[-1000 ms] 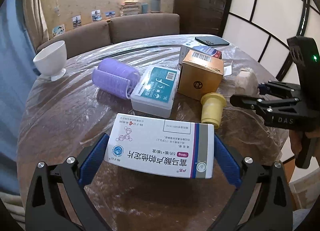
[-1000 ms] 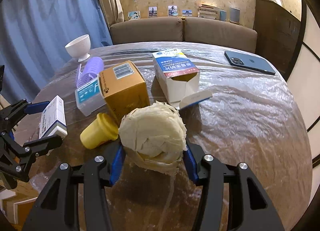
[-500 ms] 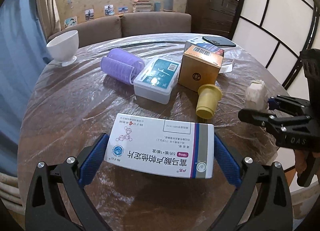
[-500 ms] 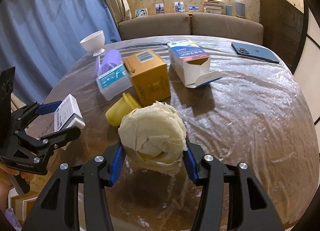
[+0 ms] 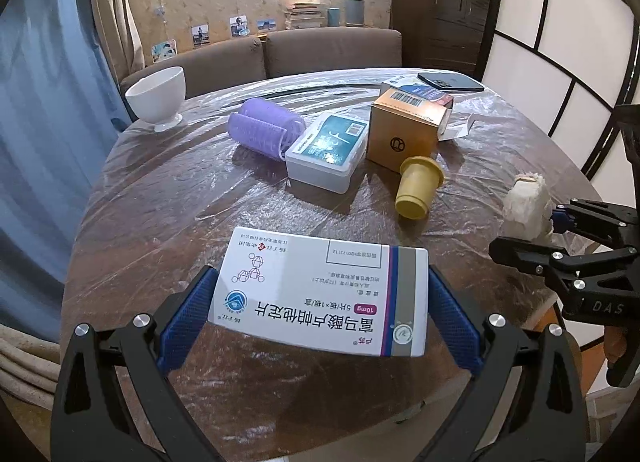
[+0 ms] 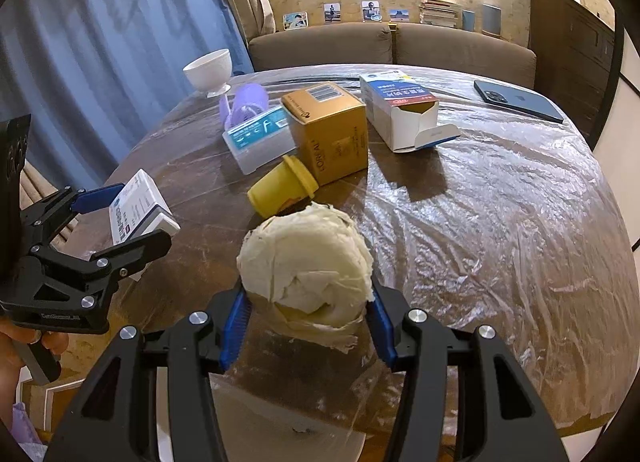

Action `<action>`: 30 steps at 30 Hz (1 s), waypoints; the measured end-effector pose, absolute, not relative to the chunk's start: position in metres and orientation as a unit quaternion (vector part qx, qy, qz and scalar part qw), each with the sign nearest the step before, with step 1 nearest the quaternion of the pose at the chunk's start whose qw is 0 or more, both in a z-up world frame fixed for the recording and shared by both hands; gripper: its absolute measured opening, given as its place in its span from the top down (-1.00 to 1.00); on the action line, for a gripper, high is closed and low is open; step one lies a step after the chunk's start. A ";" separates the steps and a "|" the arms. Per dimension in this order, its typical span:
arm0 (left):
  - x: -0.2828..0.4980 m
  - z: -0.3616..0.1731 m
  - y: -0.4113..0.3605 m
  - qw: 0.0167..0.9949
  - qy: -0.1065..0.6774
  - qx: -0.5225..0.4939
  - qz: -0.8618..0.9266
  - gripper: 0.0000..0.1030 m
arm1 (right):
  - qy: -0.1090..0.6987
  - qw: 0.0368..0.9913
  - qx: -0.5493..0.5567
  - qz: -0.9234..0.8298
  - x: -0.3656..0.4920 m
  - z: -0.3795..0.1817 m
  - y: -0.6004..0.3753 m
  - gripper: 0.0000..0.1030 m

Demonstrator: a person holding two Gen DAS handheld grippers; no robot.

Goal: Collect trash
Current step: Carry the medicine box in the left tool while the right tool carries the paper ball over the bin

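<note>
Left hand-held gripper [image 5: 320,312] clamping one pill box [image 5: 320,290], right hand-held gripper [image 6: 306,316] clamping one tissue wad [image 6: 306,258] (crumpled).

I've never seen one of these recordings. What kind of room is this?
Most likely a home living room: a brown sofa runs behind a round table covered in plastic film, with photos and stacked books along the wallpapered wall.

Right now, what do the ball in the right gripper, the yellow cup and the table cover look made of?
Ball: crumpled tissue paper, matte cream, torn layered folds.
Yellow cup: probably plastic, smooth dull finish, moulded rim.
Table cover: thin clear plastic film, glossy, wrinkled, wood showing through.
</note>
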State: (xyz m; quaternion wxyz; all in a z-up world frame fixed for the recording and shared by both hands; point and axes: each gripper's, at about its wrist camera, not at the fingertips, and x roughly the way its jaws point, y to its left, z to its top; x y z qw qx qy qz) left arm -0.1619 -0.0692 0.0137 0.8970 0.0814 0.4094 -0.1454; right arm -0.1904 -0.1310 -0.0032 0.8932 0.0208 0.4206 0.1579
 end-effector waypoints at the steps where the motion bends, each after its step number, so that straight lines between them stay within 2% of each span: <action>1: -0.164 0.014 -0.069 0.897 0.409 0.081 -0.145 -0.94 | 0.421 0.893 0.020 0.159 -0.192 -0.003 -0.130 0.01; 30: -0.207 0.013 -0.067 0.892 0.424 0.073 -0.140 -0.94 | 0.447 0.875 0.003 0.184 -0.245 -0.014 -0.134 0.01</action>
